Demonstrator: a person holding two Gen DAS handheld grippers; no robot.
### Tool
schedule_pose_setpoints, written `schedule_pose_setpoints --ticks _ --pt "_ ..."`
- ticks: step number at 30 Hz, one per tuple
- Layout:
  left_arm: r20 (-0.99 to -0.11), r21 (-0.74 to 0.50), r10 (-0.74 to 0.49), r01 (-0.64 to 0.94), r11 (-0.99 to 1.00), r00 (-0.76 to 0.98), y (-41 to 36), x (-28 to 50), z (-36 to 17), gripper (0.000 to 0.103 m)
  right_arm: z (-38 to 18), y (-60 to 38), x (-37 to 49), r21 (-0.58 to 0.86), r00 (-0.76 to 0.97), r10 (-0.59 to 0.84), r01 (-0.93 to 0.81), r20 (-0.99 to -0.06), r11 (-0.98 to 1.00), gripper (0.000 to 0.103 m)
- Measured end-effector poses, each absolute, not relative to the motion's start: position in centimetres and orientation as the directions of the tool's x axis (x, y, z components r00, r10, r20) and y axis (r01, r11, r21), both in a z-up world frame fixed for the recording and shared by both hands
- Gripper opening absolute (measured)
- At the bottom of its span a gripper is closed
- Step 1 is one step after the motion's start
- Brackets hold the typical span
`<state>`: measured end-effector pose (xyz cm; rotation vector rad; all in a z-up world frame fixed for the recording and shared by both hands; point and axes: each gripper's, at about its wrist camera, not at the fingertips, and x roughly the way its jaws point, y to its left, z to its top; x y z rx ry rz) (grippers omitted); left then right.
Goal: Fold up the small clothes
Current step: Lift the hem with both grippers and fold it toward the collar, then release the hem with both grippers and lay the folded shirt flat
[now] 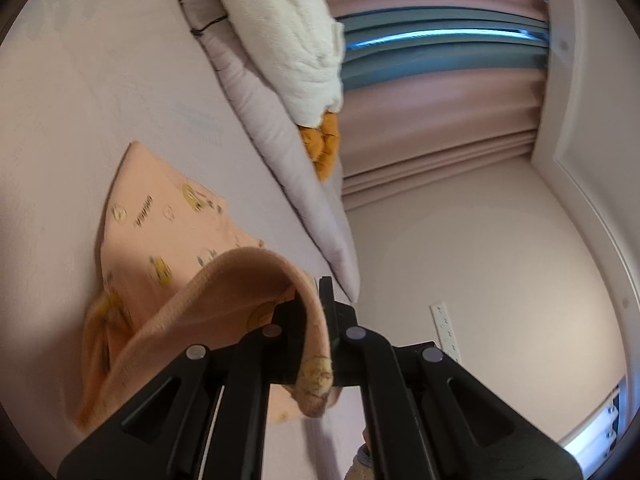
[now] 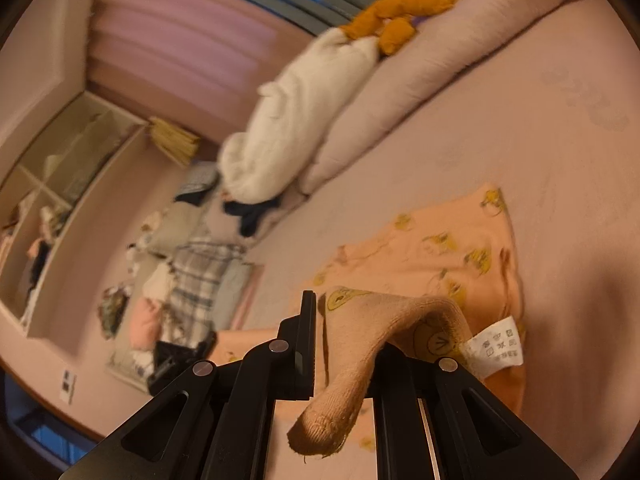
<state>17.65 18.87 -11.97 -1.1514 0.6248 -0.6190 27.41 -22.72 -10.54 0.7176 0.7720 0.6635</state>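
Left gripper (image 1: 320,320) clenched on ribbed hem of peach printed garment (image 1: 160,240); rest trails ahead-left on bed sheet (image 1: 80,100).

Right gripper (image 2: 344,344) pinches hem near care label (image 2: 498,346); shallow bite, hem may slip, fold skews.

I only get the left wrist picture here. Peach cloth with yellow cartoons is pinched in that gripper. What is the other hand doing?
Observer: The right gripper is shut on a ribbed edge of the same peach garment.
Operator: Any tag on it?
Observer: Yes, a white care label hangs by the right gripper.
Operator: What lies beyond the bed on that side?
Observer: A plaid blanket and heaped clothes, below open shelves.
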Motion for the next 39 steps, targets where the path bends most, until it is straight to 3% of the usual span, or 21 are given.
schedule_pose_setpoints --ticks 14,21,24,26,29,35,39 --pt "-0.344 -0.935 -0.712 -0.150 0.322 0.613 19.6 26.1 -18.5 0.000 -15.8 -23.8 35.7 0.765 0.468 0.678 -0.007 -0.567 0.644 0.012" --pt "-0.237 -0.967 -0.730 -0.229 0.113 0.641 21.3 27.4 -20.0 0.002 -16.4 -25.8 36.3 0.915 0.462 0.800 0.075 -0.383 0.396 0.012" --pt "-0.230 -0.958 -0.689 -0.284 0.038 0.687 22.1 27.7 -20.7 0.013 -17.0 -27.0 37.0 0.929 0.520 0.776 0.115 -0.357 0.351 0.015" --pt "-0.199 -0.956 -0.659 -0.292 -0.033 0.725 23.0 27.6 -21.0 0.027 -17.4 -27.9 37.1 0.945 0.564 0.760 0.145 -0.323 0.294 0.019" --pt "-0.253 -0.949 -0.650 -0.315 0.022 0.717 24.0 27.7 -20.3 0.032 -17.5 -29.7 36.6 0.934 0.606 0.713 0.182 -0.353 0.308 0.033" --pt "-0.229 -0.970 -0.592 -0.229 0.076 0.773 26.3 26.3 -18.1 0.046 -15.5 -31.8 34.6 0.940 0.663 0.683 0.095 -0.306 0.329 0.033" --pt "-0.348 -0.934 -0.643 -0.195 0.299 0.682 24.7 25.9 -16.3 0.046 -13.3 -30.0 33.4 0.869 0.605 0.686 0.021 -0.405 0.495 0.033"
